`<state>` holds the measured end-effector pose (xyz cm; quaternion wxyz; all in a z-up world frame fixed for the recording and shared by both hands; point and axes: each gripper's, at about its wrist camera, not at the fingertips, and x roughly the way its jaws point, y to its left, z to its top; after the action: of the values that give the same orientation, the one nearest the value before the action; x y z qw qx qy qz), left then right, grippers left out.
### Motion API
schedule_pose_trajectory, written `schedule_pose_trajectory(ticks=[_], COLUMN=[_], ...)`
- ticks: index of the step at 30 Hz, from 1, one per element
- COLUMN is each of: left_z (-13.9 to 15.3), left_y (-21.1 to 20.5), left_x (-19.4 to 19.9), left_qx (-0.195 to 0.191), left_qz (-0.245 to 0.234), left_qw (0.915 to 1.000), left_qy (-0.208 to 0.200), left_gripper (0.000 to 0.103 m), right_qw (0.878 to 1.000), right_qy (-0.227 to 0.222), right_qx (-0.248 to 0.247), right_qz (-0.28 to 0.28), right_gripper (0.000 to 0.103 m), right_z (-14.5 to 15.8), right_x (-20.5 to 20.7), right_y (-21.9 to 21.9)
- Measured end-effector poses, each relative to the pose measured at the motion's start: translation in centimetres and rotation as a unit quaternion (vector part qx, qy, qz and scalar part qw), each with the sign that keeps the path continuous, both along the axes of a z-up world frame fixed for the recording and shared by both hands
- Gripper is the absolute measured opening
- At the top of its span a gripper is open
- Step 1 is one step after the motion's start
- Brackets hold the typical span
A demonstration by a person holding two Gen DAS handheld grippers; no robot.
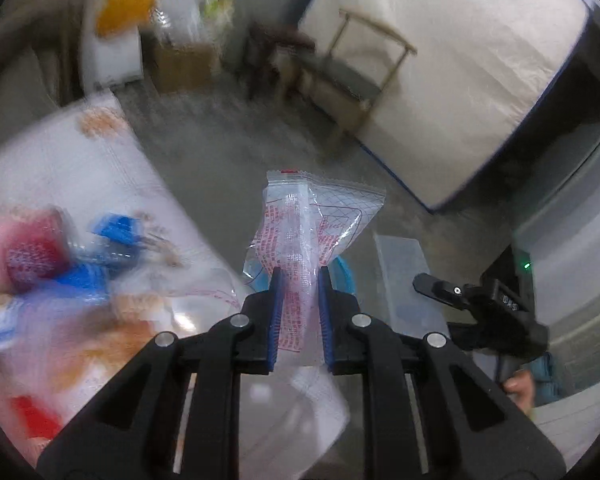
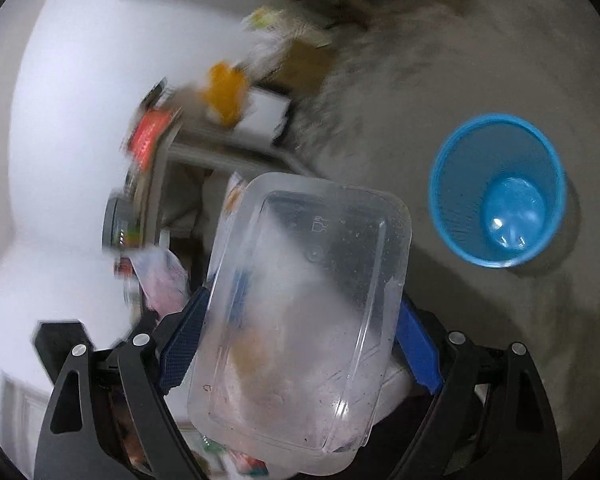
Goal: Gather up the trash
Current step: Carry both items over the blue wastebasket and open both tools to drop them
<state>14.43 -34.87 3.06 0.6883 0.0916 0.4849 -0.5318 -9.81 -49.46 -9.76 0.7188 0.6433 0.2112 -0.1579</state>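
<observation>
A clear bag (image 1: pixel 300 240) with red print stands up between the blue pads of the left gripper (image 1: pixel 300 316). The two pads (image 1: pixel 276 316) squeeze the bag from both sides, so the bag is pinched tight. Its top sticks out past the fingertips and bends a little to the right.

A clear box (image 2: pixel 300 312) sits between the pads of the right gripper (image 2: pixel 300 344). These fingers (image 2: pixel 182 344) are spread wide, one on each side of the box, and they hold it there. The box is see-through and a bit dirty inside. It reaches out well past the fingertips.

A blue bin (image 2: pixel 496 188) stands on the grey floor (image 2: pixel 480 60), up and to the right of the right fingers, apart from the box. A bit of blue rim (image 1: pixel 346 272) also peeks out just behind the bag.

To the left of the left fingers is a white table (image 1: pixel 100 168) with blurry red, blue and orange things on it. Far ahead are a chair (image 1: pixel 352 76) and a big pale mattress (image 1: pixel 460 60) leaning up.
</observation>
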Motion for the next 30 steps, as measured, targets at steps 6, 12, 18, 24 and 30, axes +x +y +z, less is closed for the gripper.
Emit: schedule_pose_trajectory(ticks=[6,12,18,24,30], left_z=[-5.8,-8.9,-10.2,-7.7,-3.5], left_y=[-8.8,-14.9,-15.6,-12.7,-7.5], left_x=[-1.8,-2.5,-2.6,-2.9,-3.5], left_qx=[0.058,0.064,0.072,0.037,-0.003], left_qz=[-0.034,-0.029,-0.021,-0.027,-0.025], left_qw=[0.9977,0.9975,0.9970,0.9990,0.9995], left_qy=[0.010,0.008,0.019,0.002,-0.016], left_gripper=[0.016,0.056,0.064,0.066,0.067], right_qw=[0.995,0.989,0.981,0.980,0.987], right_qy=[0.013,0.021,0.053,0.054,0.076], right_qx=[0.078,0.112,0.146,0.142,0.082], right_qz=[-0.061,-0.096,-0.116,-0.125,-0.111], right_gripper=[0.087,0.093,0.095,0.095,0.095], right_z=[-5.4,-10.2,-14.8,-15.3,-11.9], right_x=[-1.6,-0.9,-2.0,-3.2,-4.9], right_y=[-5.5,-10.5,-12.1,-10.8,-8.3])
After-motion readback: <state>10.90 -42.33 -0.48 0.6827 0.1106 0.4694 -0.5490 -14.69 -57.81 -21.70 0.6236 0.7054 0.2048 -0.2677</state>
